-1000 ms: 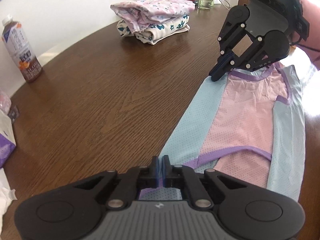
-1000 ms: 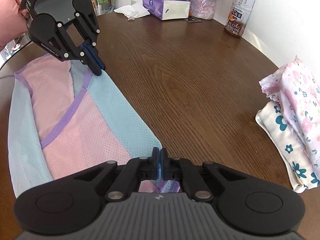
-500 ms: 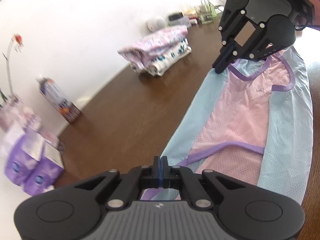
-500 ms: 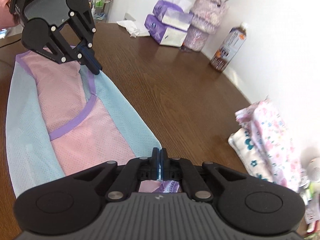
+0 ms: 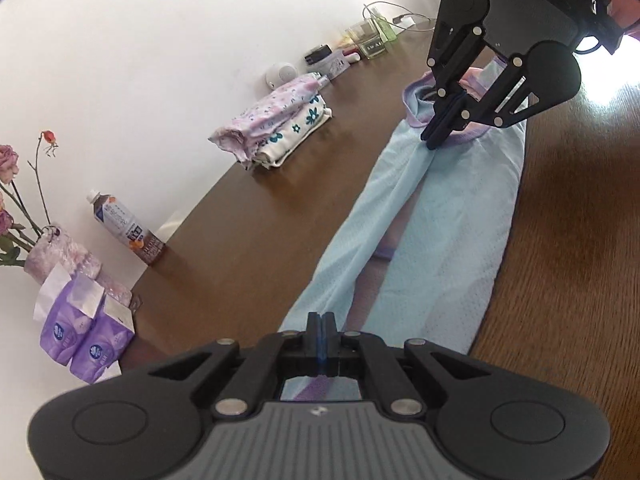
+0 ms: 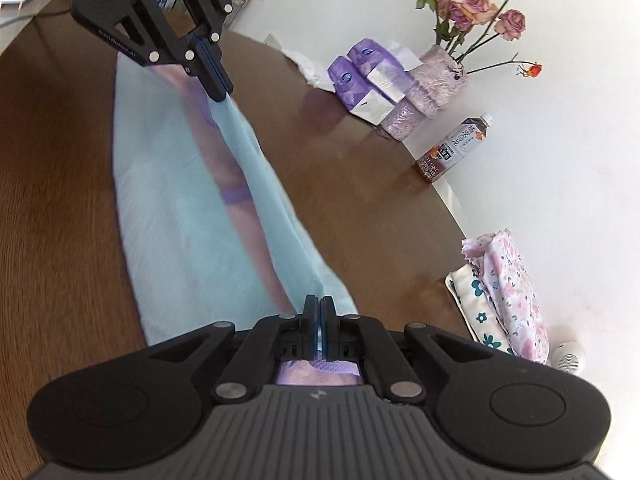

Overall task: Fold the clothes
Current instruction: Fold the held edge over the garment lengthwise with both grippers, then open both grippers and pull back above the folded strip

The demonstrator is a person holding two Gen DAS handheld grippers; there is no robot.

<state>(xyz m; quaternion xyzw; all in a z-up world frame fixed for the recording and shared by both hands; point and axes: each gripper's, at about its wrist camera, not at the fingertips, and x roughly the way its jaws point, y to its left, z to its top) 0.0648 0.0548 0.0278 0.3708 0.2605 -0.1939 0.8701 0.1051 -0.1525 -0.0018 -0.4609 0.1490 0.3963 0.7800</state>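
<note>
A light blue and pink mesh garment [image 5: 452, 220] with purple trim lies lengthwise on the brown wooden table [image 5: 248, 216]. My left gripper [image 5: 321, 320] is shut on one end of its long blue side edge. My right gripper [image 5: 431, 140] is shut on the other end, near the purple neckline. That edge hangs taut between them, raised off the table and drawn over the pink middle. From the right wrist, the right gripper [image 6: 319, 304] pinches the garment [image 6: 172, 200] close up, and the left gripper [image 6: 221, 90] holds the far end.
A folded stack of floral clothes [image 5: 276, 128] sits by the wall. Along the wall also stand a drink bottle [image 6: 456, 148], purple tissue packs [image 6: 364, 76] and a vase of roses [image 6: 440, 80]. Glass jars [image 5: 368, 38] crowd the far end.
Both grippers have lifted the garment's blue side edge off the table and carried it sideways over the pink middle. Both views have tilted upward.
</note>
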